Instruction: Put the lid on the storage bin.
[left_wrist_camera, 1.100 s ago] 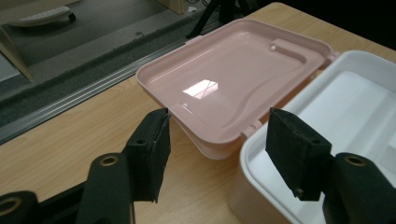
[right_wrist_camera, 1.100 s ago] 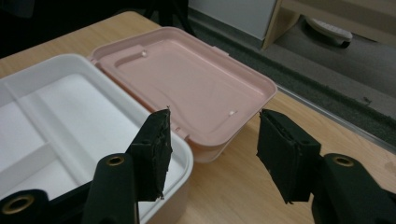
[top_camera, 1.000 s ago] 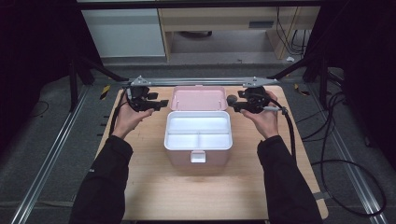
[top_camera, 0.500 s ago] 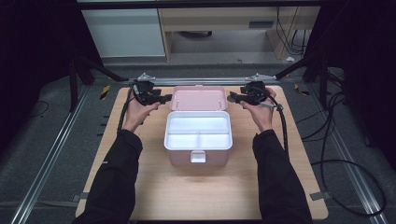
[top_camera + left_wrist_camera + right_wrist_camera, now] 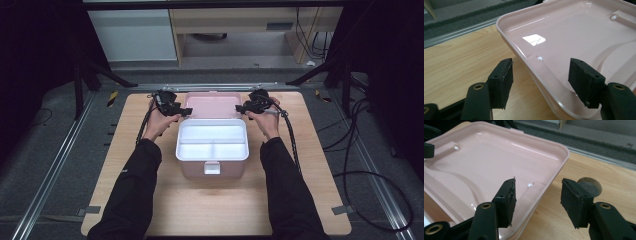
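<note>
Pink lid [image 5: 214, 105] lies flung open flat on the table [image 5: 125, 150] behind the box [image 5: 212, 150], each side rim straddled by unclosed jaws, left gripper [image 5: 540, 80] and right gripper [image 5: 536, 201] equally near.

Pink lid [image 5: 214, 104] lying open, apparently flat

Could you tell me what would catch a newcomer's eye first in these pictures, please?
A pink box stands open mid-table, its white divided tray bright against the wooden table. Its pink lid lies folded back behind it. The left hand-held gripper and right hand-held gripper flank that lid, each with open jaws straddling a side rim without pressing on it.
</note>
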Available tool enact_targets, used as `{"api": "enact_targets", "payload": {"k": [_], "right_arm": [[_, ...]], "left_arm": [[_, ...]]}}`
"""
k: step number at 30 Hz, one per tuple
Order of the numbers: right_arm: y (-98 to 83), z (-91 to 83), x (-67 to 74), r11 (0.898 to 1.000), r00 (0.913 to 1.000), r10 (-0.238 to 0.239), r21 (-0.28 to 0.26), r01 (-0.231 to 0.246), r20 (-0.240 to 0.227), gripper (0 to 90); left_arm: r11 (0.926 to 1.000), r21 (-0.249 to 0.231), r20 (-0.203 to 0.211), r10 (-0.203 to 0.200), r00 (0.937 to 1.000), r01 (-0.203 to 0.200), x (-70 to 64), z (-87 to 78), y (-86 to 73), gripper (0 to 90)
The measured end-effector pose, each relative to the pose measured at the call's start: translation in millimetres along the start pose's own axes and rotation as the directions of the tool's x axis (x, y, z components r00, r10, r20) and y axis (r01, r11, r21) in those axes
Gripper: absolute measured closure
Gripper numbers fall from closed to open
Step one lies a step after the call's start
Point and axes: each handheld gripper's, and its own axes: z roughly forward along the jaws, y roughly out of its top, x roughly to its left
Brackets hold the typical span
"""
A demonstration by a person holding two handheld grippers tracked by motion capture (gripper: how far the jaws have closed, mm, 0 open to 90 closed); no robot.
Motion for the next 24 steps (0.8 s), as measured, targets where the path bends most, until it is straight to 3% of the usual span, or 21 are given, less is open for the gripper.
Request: {"api": "enact_targets", "payload": {"k": [3,7,12,20,24], "right_arm": [[-2.4,4.8,-0.9,1.000,0.9999,0.010,0.015,-0.010,-0.008,45.7],[-5.3,13.1,0.2,0.999,0.9995,0.018,0.034,-0.017,-0.027,44.7],[-7.1,19.3,-0.8,0.998,0.9960,0.060,0.029,-0.058,-0.066,43.9],[-3.6,11.8,-2.5,0.997,0.9939,0.077,-0.007,-0.078,-0.078,48.4],[0.6,3.3,1.1,0.999,0.9965,0.046,-0.026,-0.048,-0.069,48.9]], "left_arm": [[0.9999,0.008,-0.002,-0.006,1.0000,0.006,1.7,4.6,-1.5,36.7],[0.9993,0.009,0.034,-0.037,0.9987,0.037,3.7,11.8,-4.5,36.9],[0.9995,-0.001,0.053,-0.031,0.9981,0.031,1.6,15.0,-4.7,34.3],[0.9981,-0.025,0.049,-0.054,0.9973,0.056,3.5,6.0,-2.5,43.0],[0.9933,-0.087,0.076,-0.069,0.9948,0.075,5.0,-5.5,1.1,45.8]]}}
